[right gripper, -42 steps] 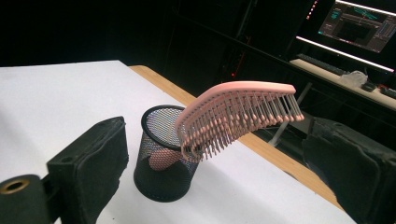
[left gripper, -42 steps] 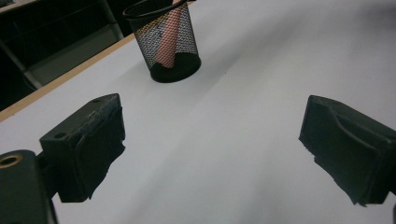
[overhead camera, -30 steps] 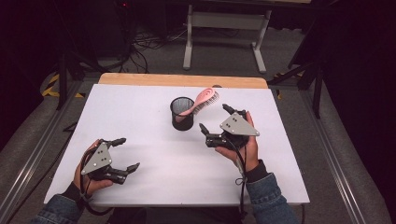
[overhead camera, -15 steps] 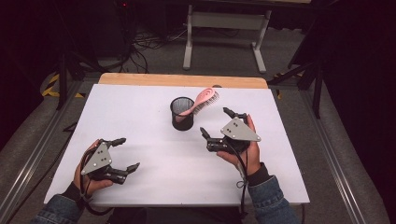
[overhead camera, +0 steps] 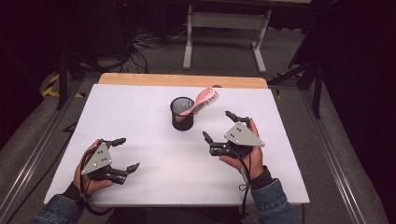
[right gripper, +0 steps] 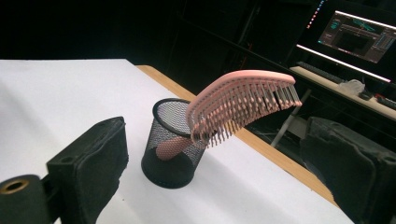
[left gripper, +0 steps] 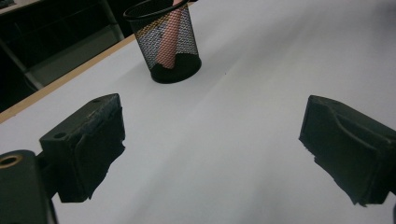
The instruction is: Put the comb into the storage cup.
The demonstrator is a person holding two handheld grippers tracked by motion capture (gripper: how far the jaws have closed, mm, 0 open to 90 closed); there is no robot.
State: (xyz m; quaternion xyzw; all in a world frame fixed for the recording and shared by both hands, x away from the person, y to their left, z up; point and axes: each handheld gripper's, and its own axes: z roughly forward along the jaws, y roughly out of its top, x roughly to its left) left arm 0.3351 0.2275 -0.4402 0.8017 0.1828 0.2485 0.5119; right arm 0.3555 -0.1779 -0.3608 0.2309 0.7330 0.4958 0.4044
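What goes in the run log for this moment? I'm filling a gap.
pink hairbrush: handle down in black mesh cup | left hand-held gripper: open, empty | right hand-held gripper: open, empty, beside cup

In the left gripper view, the top edge cuts off the mesh cup's [left gripper: 169, 44] rim and the pink hairbrush [left gripper: 168, 39] above its handle. In the right gripper view, mesh veils the handle's lower end, and the monitor's [right gripper: 359, 33] screen is unreadable.

brush [overhead camera: 204, 100]: pink, handle down in cup, head leaning out over rim | cup [overhead camera: 182, 113]: black mesh, upright, mid-table toward far edge
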